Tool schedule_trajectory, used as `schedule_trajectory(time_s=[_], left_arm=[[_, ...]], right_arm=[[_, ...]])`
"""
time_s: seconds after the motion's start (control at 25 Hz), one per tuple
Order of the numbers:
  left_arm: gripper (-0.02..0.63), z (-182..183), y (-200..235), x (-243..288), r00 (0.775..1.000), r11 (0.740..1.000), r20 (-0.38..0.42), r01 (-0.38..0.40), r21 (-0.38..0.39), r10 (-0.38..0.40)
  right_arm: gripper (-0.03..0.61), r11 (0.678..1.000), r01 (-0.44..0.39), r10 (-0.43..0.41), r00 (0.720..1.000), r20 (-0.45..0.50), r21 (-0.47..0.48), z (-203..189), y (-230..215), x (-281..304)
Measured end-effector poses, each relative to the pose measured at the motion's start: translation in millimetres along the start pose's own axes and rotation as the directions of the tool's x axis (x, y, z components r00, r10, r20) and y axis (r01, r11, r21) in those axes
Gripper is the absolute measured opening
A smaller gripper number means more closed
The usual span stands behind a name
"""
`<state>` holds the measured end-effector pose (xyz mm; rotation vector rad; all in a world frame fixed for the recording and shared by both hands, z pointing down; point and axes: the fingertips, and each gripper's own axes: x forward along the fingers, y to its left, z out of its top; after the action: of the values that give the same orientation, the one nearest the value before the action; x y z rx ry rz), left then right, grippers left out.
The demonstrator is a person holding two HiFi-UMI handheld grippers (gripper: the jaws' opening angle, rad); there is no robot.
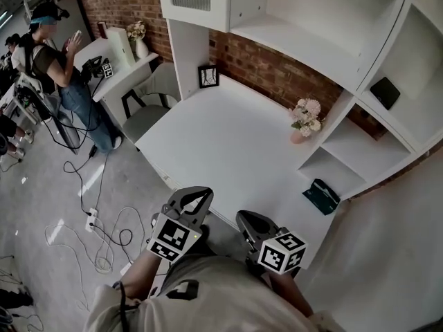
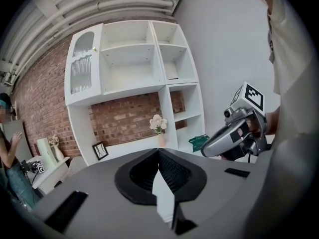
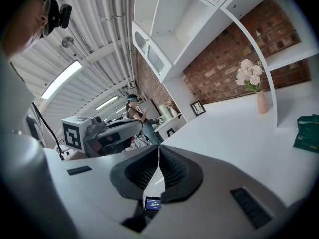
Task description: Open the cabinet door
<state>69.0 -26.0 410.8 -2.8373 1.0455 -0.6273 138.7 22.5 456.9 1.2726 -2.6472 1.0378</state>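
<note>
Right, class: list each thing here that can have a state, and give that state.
cabinet door, shut
left gripper, shut, nothing in it
right gripper, shut, nothing in it
flower vase, upright
picture frame, standing upright

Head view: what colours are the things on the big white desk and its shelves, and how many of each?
Black: 2, picture frame and shelf object
Pink: 1, flower vase
Green: 1, pouch
Total: 4
</note>
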Motion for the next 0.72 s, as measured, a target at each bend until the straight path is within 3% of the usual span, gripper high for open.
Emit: schedule_trajectory(time_s=[0.72], left_arm=[[0.017, -18.8, 136.9, 40.3, 0.994, 0.995, 0.085, 0.074, -0.073, -0.068]], right_arm=[[0.032, 0.99, 0.134, -0.138, 0.988, -0.071, -0.052, 43.1, -8.6, 113.8]])
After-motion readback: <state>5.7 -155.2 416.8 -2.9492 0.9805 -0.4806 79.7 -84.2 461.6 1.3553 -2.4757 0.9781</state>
